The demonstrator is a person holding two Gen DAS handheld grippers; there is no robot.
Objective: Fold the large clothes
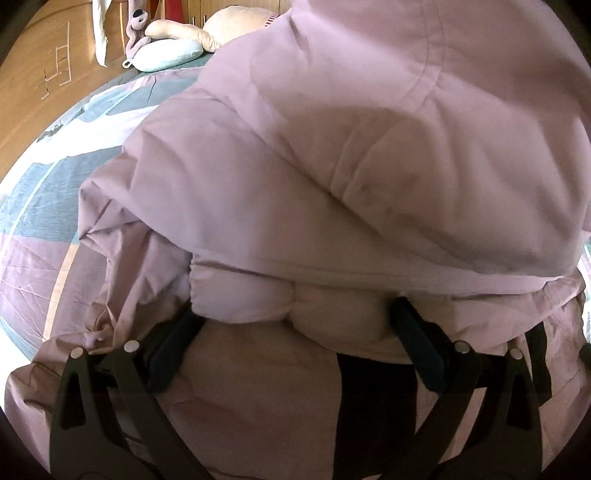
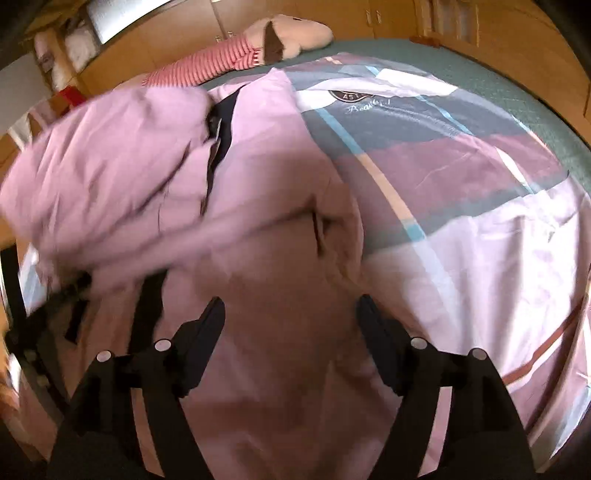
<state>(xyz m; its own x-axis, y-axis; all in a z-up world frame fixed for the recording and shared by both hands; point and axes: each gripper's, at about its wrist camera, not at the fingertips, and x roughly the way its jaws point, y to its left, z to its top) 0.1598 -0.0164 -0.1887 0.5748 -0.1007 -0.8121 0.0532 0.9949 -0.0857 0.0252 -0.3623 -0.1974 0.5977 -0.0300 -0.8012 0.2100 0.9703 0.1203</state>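
A big pink padded jacket (image 1: 332,147) lies heaped on the bed and fills most of the left wrist view. My left gripper (image 1: 295,325) points down into it with its jaws wide apart. A puffy fold of the jacket bulges in the gap, and the left fingertip is hidden under the cloth. In the right wrist view the jacket (image 2: 258,221) is blurred on the left, with its dark lining (image 2: 221,122) showing at an opening. My right gripper (image 2: 290,314) hangs open over the jacket's flat part, with nothing between its fingers.
The bed cover (image 2: 461,184) has pink, grey, white and blue patches and stretches to the right of the jacket and to its left (image 1: 44,221). At the head of the bed lie a plush toy (image 2: 291,33) and a light-blue pillow (image 1: 166,55). Wooden cupboards (image 2: 369,14) stand behind.
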